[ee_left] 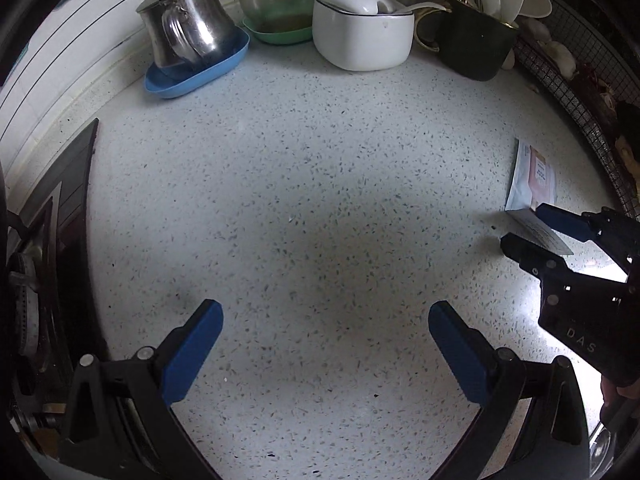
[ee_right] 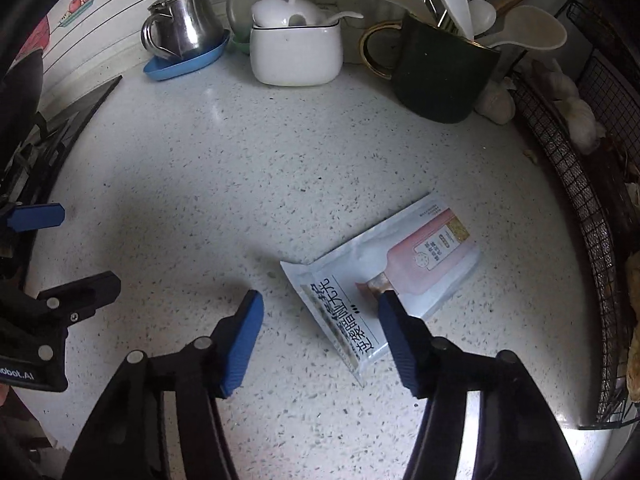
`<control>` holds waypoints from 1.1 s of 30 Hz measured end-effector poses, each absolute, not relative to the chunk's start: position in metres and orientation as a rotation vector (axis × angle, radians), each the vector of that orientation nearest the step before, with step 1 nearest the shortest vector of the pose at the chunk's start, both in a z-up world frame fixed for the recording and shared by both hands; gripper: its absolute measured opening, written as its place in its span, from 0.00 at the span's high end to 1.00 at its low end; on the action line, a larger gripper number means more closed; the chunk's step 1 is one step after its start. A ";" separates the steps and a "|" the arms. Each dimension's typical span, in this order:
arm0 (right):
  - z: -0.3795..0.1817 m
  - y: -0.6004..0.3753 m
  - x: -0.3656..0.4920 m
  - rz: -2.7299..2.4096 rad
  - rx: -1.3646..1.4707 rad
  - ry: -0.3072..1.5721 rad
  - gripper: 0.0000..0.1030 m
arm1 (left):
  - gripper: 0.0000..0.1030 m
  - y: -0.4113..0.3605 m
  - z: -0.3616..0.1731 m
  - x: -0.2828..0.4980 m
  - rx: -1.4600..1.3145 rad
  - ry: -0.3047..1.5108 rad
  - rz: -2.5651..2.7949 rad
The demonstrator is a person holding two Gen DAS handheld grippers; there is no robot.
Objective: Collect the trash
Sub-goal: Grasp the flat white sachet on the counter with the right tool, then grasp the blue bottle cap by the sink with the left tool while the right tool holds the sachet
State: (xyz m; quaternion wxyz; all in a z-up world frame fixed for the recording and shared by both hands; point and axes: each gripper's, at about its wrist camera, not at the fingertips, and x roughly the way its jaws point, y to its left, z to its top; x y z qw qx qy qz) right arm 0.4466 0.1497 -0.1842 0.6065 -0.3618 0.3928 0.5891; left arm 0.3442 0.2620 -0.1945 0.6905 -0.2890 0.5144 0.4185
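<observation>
A flat white and pink sachet (ee_right: 400, 256) lies on the speckled counter (ee_right: 240, 160), its near edge tipped up a little. My right gripper (ee_right: 320, 300) points down over its near end. Its right finger rests against the sachet, and the left pad (ee_right: 244, 336) stands clear of it, so the jaws are open around it. In the left wrist view the sachet (ee_left: 534, 172) and the right gripper (ee_left: 523, 225) sit at the far right. My left gripper (ee_left: 325, 308) is wide open over bare counter, nothing between its fingers; it appears at the left edge of the right wrist view (ee_right: 90, 247).
Along the back wall stand a steel pot (ee_left: 188, 20) on a blue dish, a white lidded jar (ee_left: 360, 28) and a dark mug (ee_right: 440, 72) of utensils. A wire basket (ee_right: 576, 208) with garlic borders the right. A gas hob (ee_left: 36, 272) lies at the left.
</observation>
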 end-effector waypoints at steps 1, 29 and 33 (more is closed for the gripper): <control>-0.183 0.152 0.446 1.360 -0.842 0.901 0.77 | 0.01 0.261 -0.194 0.344 -0.653 1.147 0.935; -0.072 -0.031 0.468 1.153 -0.466 0.929 1.00 | 0.01 0.134 -0.078 0.401 -0.444 1.006 0.605; -0.064 -0.052 0.482 1.095 -0.413 0.905 1.00 | 0.01 0.110 -0.064 0.426 -0.387 0.985 0.536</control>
